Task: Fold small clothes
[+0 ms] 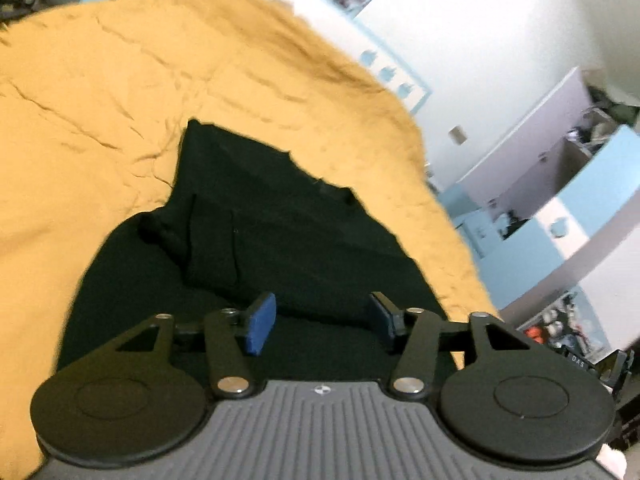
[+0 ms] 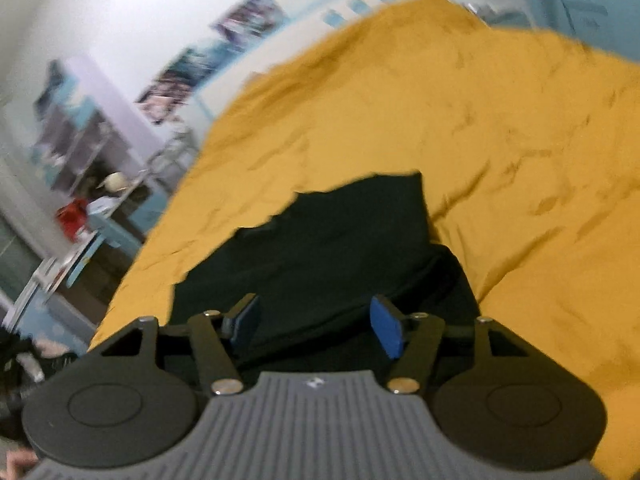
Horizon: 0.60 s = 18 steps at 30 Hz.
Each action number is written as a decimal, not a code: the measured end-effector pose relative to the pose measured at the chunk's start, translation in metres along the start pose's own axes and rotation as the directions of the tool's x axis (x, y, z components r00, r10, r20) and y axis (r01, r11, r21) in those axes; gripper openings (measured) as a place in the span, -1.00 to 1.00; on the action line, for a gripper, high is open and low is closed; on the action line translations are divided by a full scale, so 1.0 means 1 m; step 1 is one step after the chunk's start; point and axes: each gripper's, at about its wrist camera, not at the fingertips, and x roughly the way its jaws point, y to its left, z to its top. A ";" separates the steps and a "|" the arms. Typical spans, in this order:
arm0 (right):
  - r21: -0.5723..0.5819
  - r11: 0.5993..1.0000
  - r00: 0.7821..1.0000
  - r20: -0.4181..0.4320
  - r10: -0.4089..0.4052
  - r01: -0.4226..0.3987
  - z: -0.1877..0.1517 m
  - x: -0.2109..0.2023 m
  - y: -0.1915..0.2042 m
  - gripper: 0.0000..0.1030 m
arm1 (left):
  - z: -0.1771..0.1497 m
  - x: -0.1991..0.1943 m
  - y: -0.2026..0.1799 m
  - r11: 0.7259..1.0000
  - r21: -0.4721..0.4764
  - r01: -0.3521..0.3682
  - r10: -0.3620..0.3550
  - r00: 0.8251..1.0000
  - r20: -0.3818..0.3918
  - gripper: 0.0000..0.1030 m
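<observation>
A black garment [image 1: 288, 236] lies partly folded on a mustard-yellow bed cover [image 1: 100, 112], with a folded layer on top and a drawstring end at its left. My left gripper [image 1: 322, 322] hovers above its near part, blue pads [image 1: 260, 322] wide apart, nothing between them. In the right wrist view the same black garment [image 2: 340, 240] lies on the yellow cover [image 2: 500, 140]. My right gripper [image 2: 316, 330] hangs over its near edge, open and empty, pads [image 2: 386, 330] clear of the cloth.
The bed's edge runs close to a white wall with posters [image 2: 244, 16]. Blue and white shelves [image 1: 560, 184] holding small items stand beyond the bed in the left wrist view. A cluttered desk with a red object [image 2: 74, 216] sits at the left in the right wrist view.
</observation>
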 end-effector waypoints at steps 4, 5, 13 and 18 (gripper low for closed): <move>-0.083 0.995 0.999 -0.010 0.045 -0.046 -0.034 -0.069 0.003 0.20 | -0.033 -0.050 0.016 1.000 0.016 -0.002 0.002 1.000 0.025 0.34; -0.088 0.995 0.999 -0.019 0.047 -0.049 -0.044 -0.082 -0.001 0.20 | -0.042 -0.061 0.025 1.000 0.015 -0.010 0.010 1.000 0.017 0.34; -0.129 0.992 0.992 -0.129 -0.013 -0.004 -0.126 -0.135 -0.052 0.20 | -0.090 -0.110 0.082 0.998 0.024 -0.057 0.057 0.998 -0.026 0.34; -0.078 0.997 0.981 -0.190 -0.032 0.017 -0.157 -0.141 -0.082 0.20 | -0.104 -0.112 0.106 1.000 -0.008 -0.013 0.012 0.997 -0.073 0.32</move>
